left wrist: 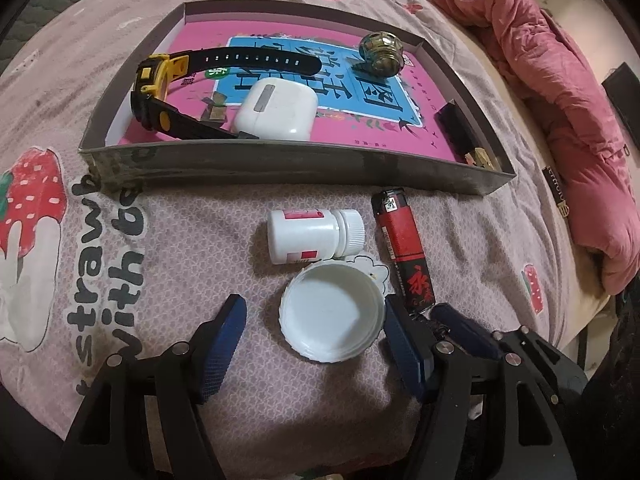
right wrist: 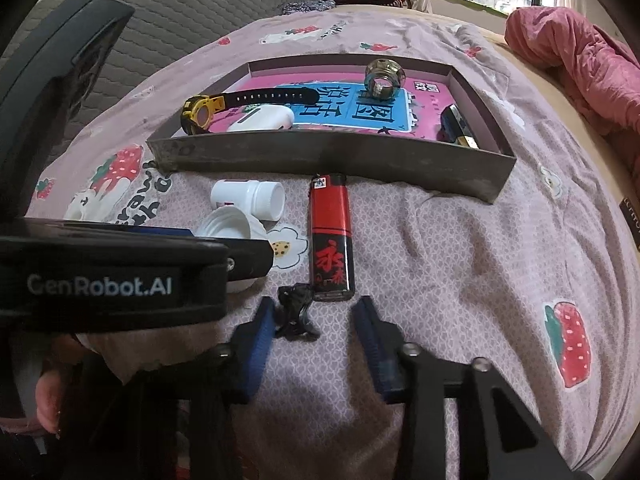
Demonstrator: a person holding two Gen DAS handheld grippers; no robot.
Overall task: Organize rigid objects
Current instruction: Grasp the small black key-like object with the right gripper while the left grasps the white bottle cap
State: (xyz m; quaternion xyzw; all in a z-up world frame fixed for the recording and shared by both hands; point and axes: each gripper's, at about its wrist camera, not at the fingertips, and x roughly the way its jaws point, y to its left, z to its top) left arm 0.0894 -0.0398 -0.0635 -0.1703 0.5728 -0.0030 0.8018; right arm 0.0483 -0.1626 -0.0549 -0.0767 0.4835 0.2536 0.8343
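Observation:
My left gripper (left wrist: 315, 302) stands open, pointing down at a round white lid (left wrist: 332, 314) that lies hollow side up on the bedsheet between its blue fingers. Just behind it a white pill bottle (left wrist: 316, 236) lies on its side. A red and black lighter (right wrist: 330, 240) lies lengthwise in front of my right gripper (right wrist: 316, 307), whose jaws are open with the lighter's near end at their tips. A small black clip (right wrist: 296, 314) lies between those fingers. Behind stands the grey tray (left wrist: 280, 164) holding a yellow and black watch (left wrist: 160, 92), a white earbud case (left wrist: 276, 110) and a brass-coloured knob (left wrist: 380, 54).
A pink quilt (left wrist: 560, 112) is bunched along the bed's right side. A dark flat item (left wrist: 456, 124) lies in the tray's right corner. The left gripper's black housing (right wrist: 120, 276) fills the left of the right wrist view, with a person's hand (right wrist: 44, 400) below it.

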